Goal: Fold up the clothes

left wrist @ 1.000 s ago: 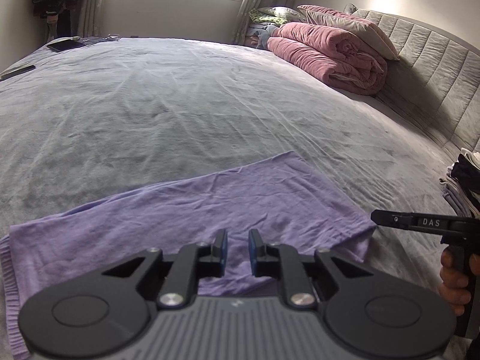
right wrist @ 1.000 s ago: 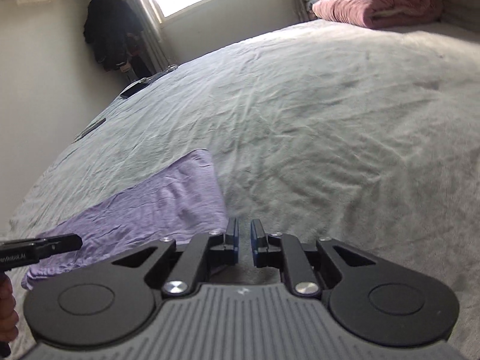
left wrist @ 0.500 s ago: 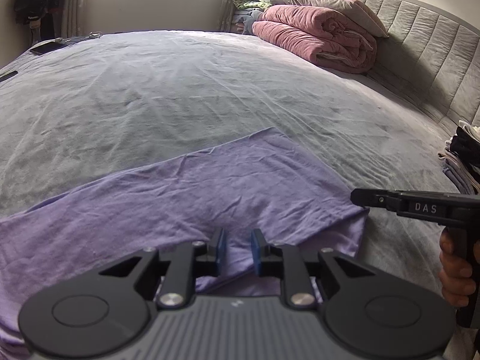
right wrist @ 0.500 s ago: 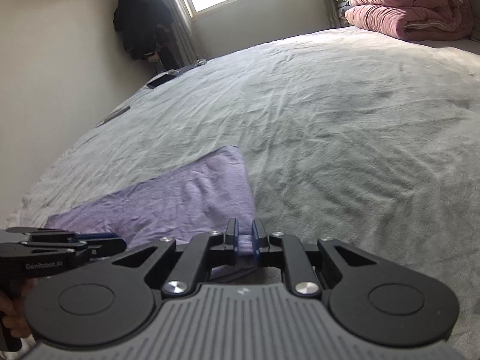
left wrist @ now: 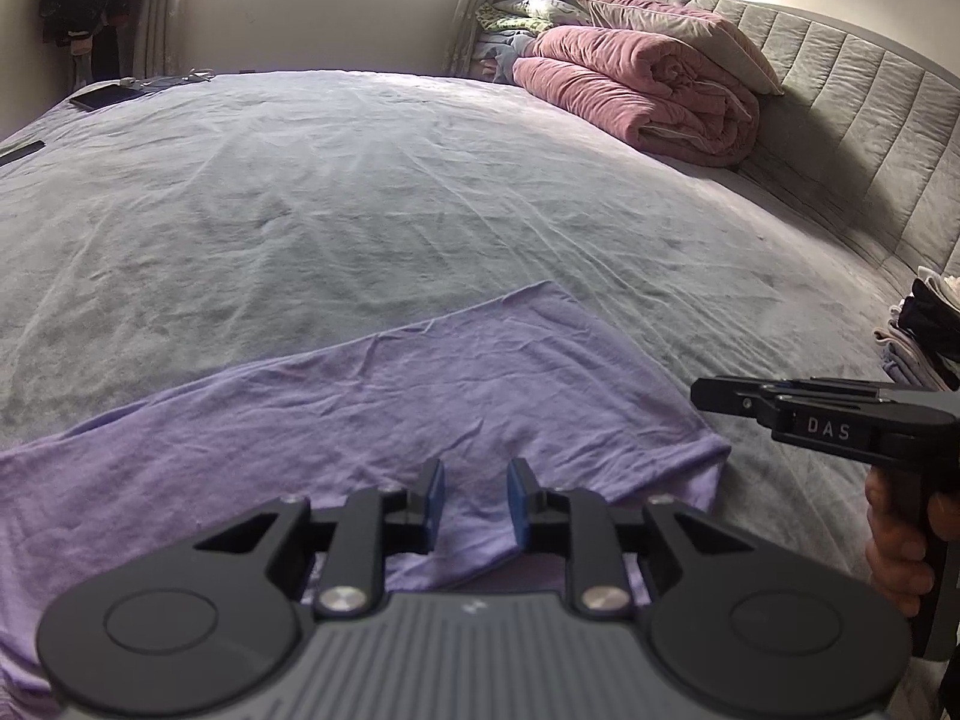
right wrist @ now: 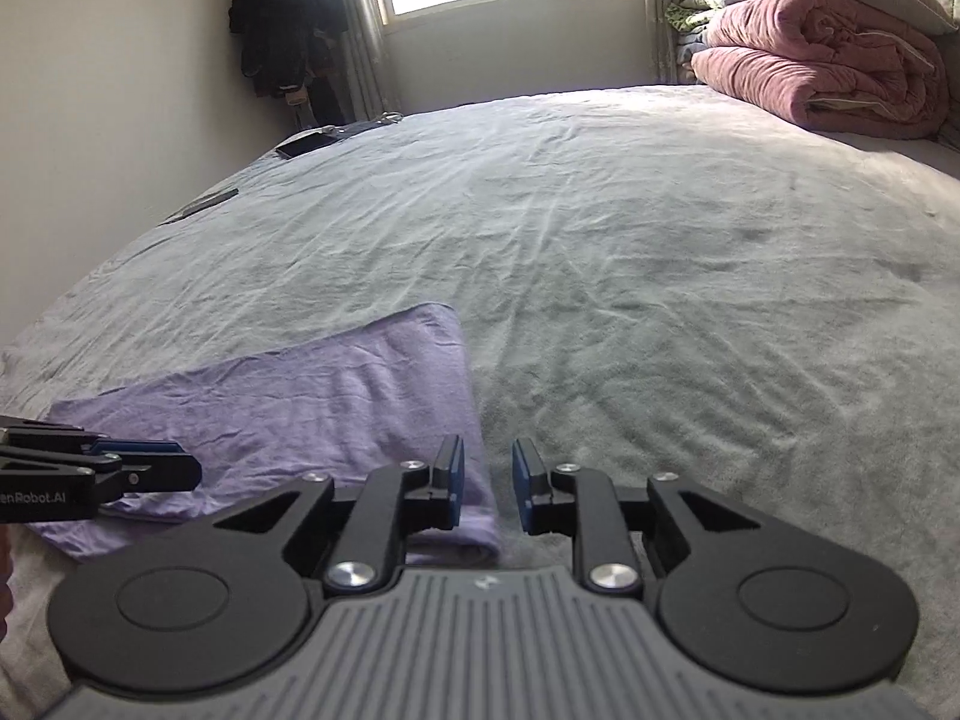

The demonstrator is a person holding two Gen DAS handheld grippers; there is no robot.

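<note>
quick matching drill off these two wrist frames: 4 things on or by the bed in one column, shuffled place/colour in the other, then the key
Things:
1. purple garment
2. rolled pink quilt
3. dark tablet
4. stack of folded clothes

Descriptions:
A. far left corner of the bed, near the window
B. spread flat on the near part of the bed, under both grippers
C. right edge of the left wrist view, beside the bed
D. against the padded headboard, pillow on top

Pairs: 1-B, 2-D, 3-A, 4-C
</note>
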